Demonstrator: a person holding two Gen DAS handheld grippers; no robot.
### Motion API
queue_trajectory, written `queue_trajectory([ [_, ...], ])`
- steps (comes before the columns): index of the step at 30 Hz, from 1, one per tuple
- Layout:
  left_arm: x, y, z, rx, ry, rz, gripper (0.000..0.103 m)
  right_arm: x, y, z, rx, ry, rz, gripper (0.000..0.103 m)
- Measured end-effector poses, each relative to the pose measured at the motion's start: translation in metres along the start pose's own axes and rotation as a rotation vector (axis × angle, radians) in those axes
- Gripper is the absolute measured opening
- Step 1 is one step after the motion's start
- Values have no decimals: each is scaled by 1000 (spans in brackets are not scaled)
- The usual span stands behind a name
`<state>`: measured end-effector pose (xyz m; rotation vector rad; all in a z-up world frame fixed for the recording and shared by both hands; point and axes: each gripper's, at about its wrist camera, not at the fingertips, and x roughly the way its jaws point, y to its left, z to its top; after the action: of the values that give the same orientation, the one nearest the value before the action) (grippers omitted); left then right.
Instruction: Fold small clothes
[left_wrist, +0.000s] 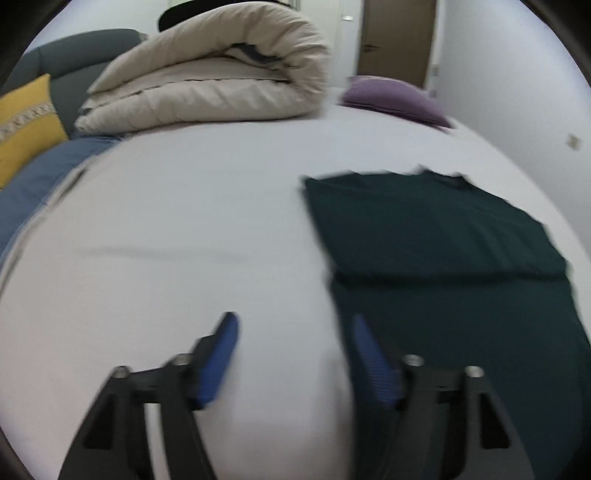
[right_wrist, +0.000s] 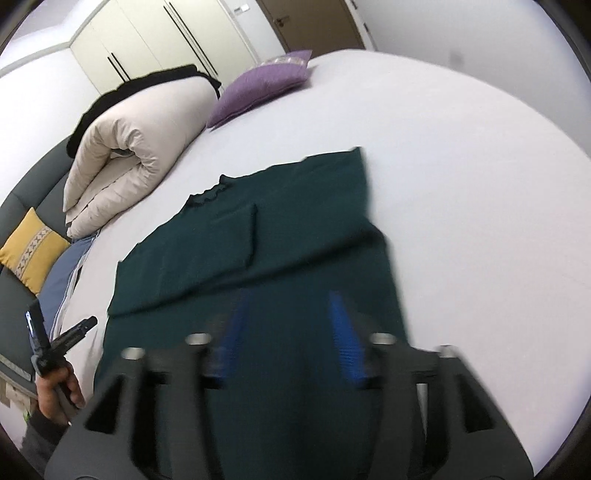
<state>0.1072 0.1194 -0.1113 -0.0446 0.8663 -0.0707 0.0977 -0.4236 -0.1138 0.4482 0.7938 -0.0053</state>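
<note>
**Both tongs open above a part-folded green garment on the bed**

A dark green garment (right_wrist: 258, 236) lies flat on the white sheet of the bed (right_wrist: 461, 155). Its ruffled neckline points toward the rolled beige duvet (right_wrist: 136, 147), and a fold runs across it, so that the upper part sits as a doubled layer over the lower part. One sleeve appears folded in over the chest.

The right tongs (right_wrist: 291, 332) stand open above the near part of the garment, blue pads apart, nothing between them; the picture is blurred here. The left tongs (left_wrist: 291, 354) are open too, wide, and empty. In the left wrist view their left pad is over bare sheet and their right pad over the garment's left edge.

In the right wrist view the left tongs show at the lower left edge, held by a person's hand (right_wrist: 55, 391), just beside the garment's near left edge.

Beyond the garment a purple cushion (right_wrist: 258, 88) lies near the duvet. A yellow cushion (right_wrist: 33, 251) leans on the grey headboard (left_wrist: 74, 59), beside a blue pillow (left_wrist: 37, 177). Pale wardrobe doors (right_wrist: 166, 40) and a brown door (right_wrist: 314, 26) stand behind the bed.
</note>
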Motion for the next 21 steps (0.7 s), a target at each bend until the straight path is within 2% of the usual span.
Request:
queue_trajectory([
  [4, -40, 2, -54, -78, 51, -126, 76, -44, -35, -46, 38, 56, -2, 56],
  [9, -59, 0, -111, -110, 157, -181, 76, -77, -75, -95, 126, 104, 15, 56],
  [11, -69, -2, -126, -109, 156, -204, 76, -87, -85, -111, 137, 114, 11, 56],
  [16, -77, 8, -139, -167, 186, -262, 75, -101, -107, -140, 191, 152, 42, 56],
  [21, -77, 29, -141, -267, 234, -372, 75, -110, -115, -152, 214, 178, 95, 56],
])
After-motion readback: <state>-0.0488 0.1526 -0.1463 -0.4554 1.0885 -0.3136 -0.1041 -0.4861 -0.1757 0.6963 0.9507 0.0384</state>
